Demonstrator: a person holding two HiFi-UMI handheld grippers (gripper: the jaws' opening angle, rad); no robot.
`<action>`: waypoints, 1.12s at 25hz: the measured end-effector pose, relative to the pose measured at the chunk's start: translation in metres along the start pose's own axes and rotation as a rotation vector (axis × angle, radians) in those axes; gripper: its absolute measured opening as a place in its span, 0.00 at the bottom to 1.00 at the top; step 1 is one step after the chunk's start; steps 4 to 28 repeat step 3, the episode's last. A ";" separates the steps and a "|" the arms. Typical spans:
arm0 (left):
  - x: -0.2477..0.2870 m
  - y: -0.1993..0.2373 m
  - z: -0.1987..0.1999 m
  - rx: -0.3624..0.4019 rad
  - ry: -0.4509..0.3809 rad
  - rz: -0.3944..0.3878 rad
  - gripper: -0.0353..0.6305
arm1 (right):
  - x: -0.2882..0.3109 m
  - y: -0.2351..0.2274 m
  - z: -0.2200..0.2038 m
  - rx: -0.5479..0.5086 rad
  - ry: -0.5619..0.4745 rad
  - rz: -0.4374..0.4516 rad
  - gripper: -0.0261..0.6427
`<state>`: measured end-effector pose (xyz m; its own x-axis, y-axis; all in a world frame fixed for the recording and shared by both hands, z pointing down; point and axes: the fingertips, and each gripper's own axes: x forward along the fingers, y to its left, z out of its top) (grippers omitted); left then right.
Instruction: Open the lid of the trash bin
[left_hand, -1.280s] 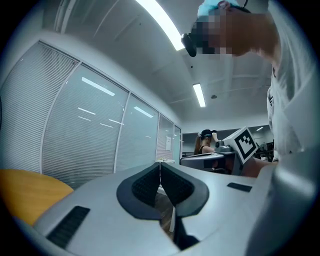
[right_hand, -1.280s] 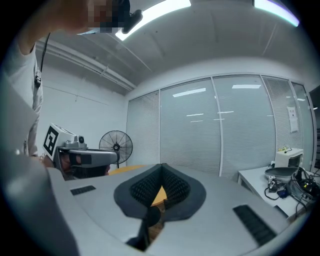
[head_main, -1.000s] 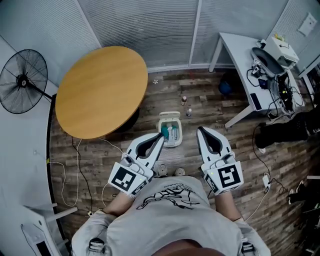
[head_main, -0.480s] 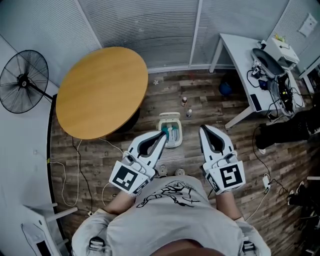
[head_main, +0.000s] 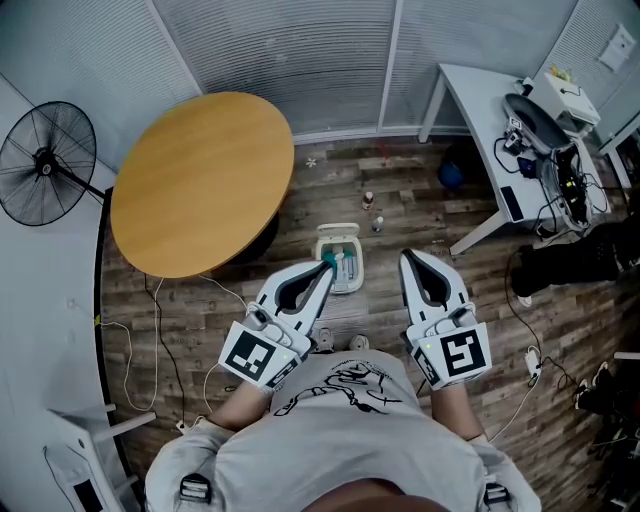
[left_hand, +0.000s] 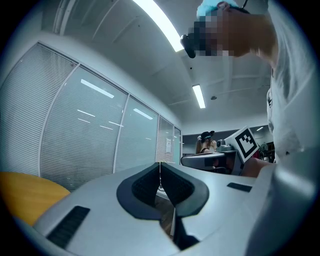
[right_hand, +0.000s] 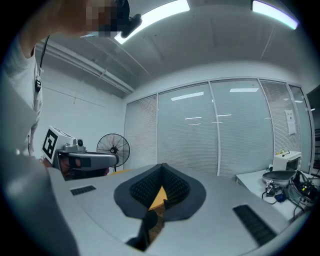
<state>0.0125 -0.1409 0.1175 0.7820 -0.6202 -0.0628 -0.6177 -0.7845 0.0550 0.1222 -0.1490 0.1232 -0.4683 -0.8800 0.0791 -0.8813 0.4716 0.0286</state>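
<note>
I held both grippers out level, each empty. My left gripper (head_main: 326, 266) (left_hand: 160, 164) had its jaws pressed together on nothing, and my right gripper (head_main: 404, 257) (right_hand: 162, 166) was clenched the same way. The small white trash bin (head_main: 349, 245) stood on the wood floor (head_main: 400, 205) below them (just beside the round table (head_main: 200, 180)), with the left tip overlapping it in the head view.
</note>
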 end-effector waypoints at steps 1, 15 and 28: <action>0.001 0.000 0.000 -0.001 0.000 0.002 0.08 | 0.000 -0.001 -0.001 0.001 0.000 0.001 0.05; 0.002 0.001 -0.001 -0.003 -0.001 0.005 0.08 | 0.000 -0.002 -0.002 0.003 0.000 0.002 0.05; 0.002 0.001 -0.001 -0.003 -0.001 0.005 0.08 | 0.000 -0.002 -0.002 0.003 0.000 0.002 0.05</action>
